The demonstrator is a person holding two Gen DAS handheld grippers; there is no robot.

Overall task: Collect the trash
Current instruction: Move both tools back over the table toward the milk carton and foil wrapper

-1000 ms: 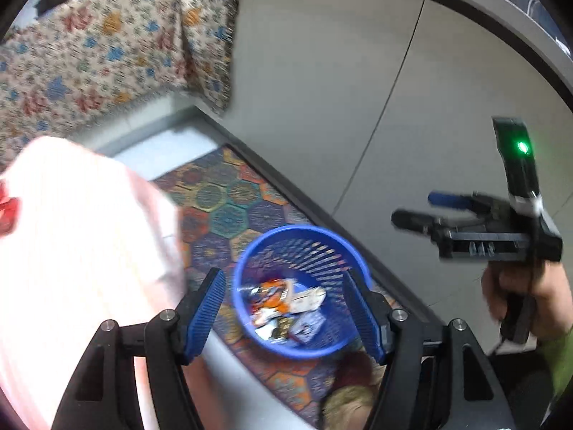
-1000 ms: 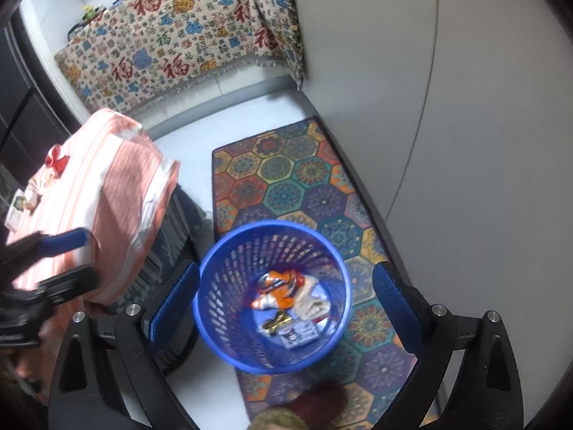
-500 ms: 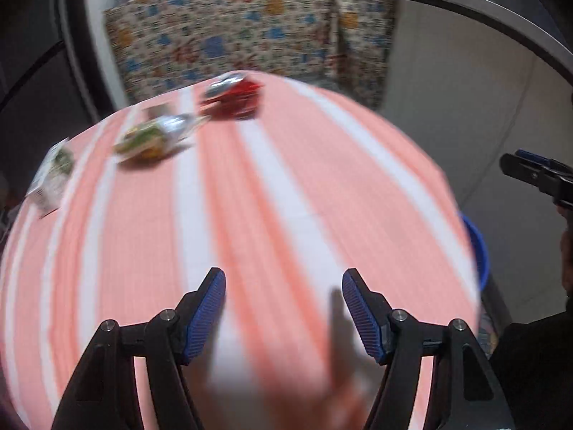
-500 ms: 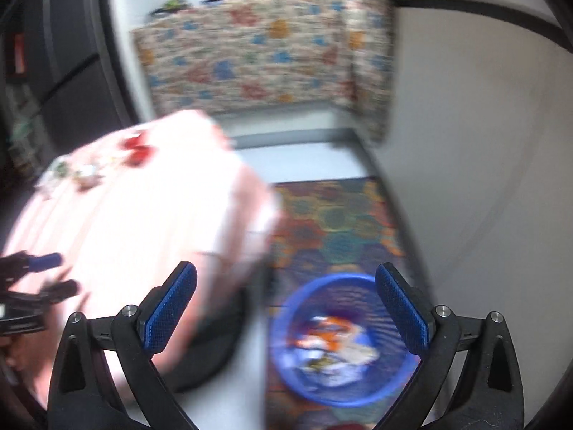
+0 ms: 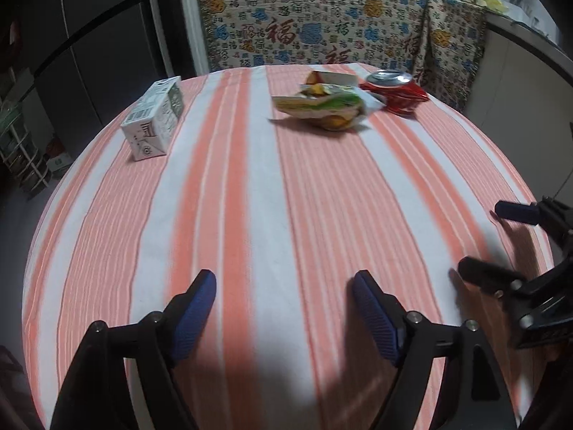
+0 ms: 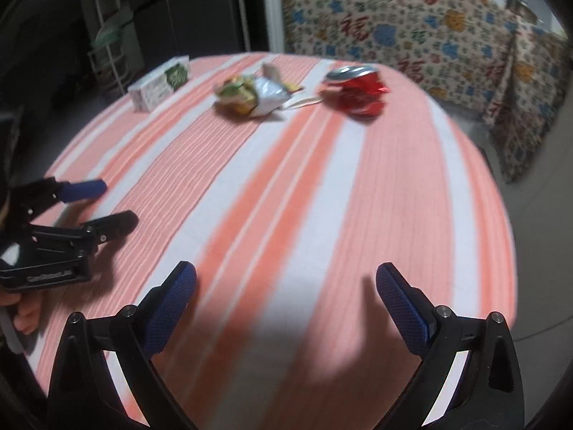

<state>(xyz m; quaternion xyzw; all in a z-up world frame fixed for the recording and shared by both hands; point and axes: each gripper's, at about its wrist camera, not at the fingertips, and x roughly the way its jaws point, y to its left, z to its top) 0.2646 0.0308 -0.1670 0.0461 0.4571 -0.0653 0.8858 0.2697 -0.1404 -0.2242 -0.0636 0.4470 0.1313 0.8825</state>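
With both the left gripper [image 5: 283, 286] and right gripper [image 6: 286, 279] spread wide and empty, the crushed red aluminium can [image 6: 358, 95] and crinkled green-yellow snack wrapper [image 5: 322, 105] at the far edge of the striped tablecloth [image 5: 286, 197] could slide off if nudged.

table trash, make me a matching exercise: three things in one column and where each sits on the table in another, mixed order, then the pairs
Places as seen in the left wrist view.

Column 1
1. carton
2. snack wrapper
3. crushed red can

Column 2
A. far right, beside the wrapper
B. far left, alone near the table edge
C. far middle, between the other two

Pairs: 1-B, 2-C, 3-A

Both the left gripper and right gripper are open and empty.
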